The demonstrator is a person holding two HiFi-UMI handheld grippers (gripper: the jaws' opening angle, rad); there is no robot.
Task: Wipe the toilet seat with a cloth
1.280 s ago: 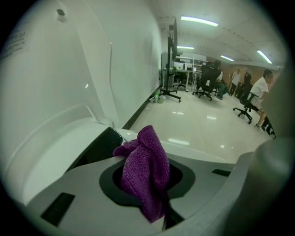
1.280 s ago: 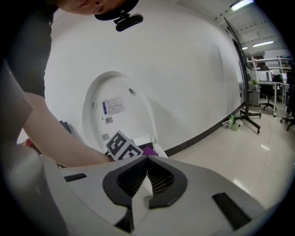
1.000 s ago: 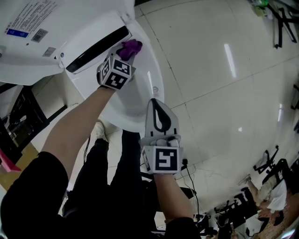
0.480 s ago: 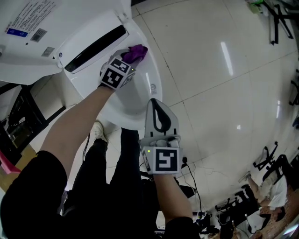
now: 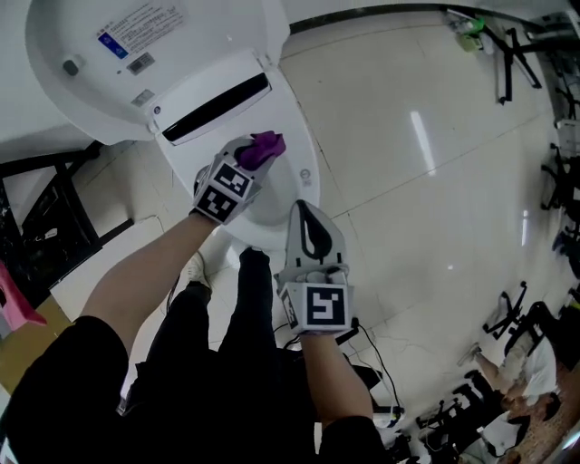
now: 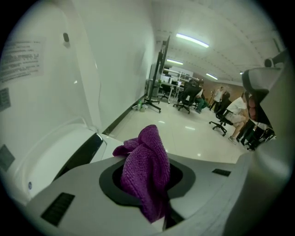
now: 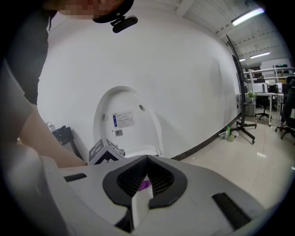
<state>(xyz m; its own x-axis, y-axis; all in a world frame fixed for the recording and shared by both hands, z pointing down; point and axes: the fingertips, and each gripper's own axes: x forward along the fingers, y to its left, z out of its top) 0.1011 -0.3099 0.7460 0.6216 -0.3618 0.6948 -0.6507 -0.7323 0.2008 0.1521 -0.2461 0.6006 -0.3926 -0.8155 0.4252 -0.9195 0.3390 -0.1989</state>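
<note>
The white toilet stands with its lid (image 5: 109, 54) raised and its seat (image 5: 304, 168) down. My left gripper (image 5: 255, 156) is shut on a purple cloth (image 5: 264, 145) and presses it on the seat's right side, just in front of the hinge. In the left gripper view the cloth (image 6: 146, 170) bulges out between the jaws, with the lid (image 6: 37, 87) to the left. My right gripper (image 5: 308, 217) is shut and holds nothing; it hovers over the seat's front edge. The right gripper view looks past its jaws (image 7: 146, 177) at the lid (image 7: 122, 120) and the left gripper's marker cube (image 7: 104, 151).
A black frame (image 5: 45, 217) stands left of the toilet. The person's legs and a white shoe (image 5: 191, 265) are below the bowl. A cable (image 5: 373, 349) lies on the glossy tiled floor. Office chairs (image 5: 517, 317) stand at the lower right, a green bottle (image 5: 468, 27) by the wall.
The left gripper has slid the cloth from the hinge end forward along the seat's right side. The head view has tilted, showing more of the lid. The right gripper has stayed put.
</note>
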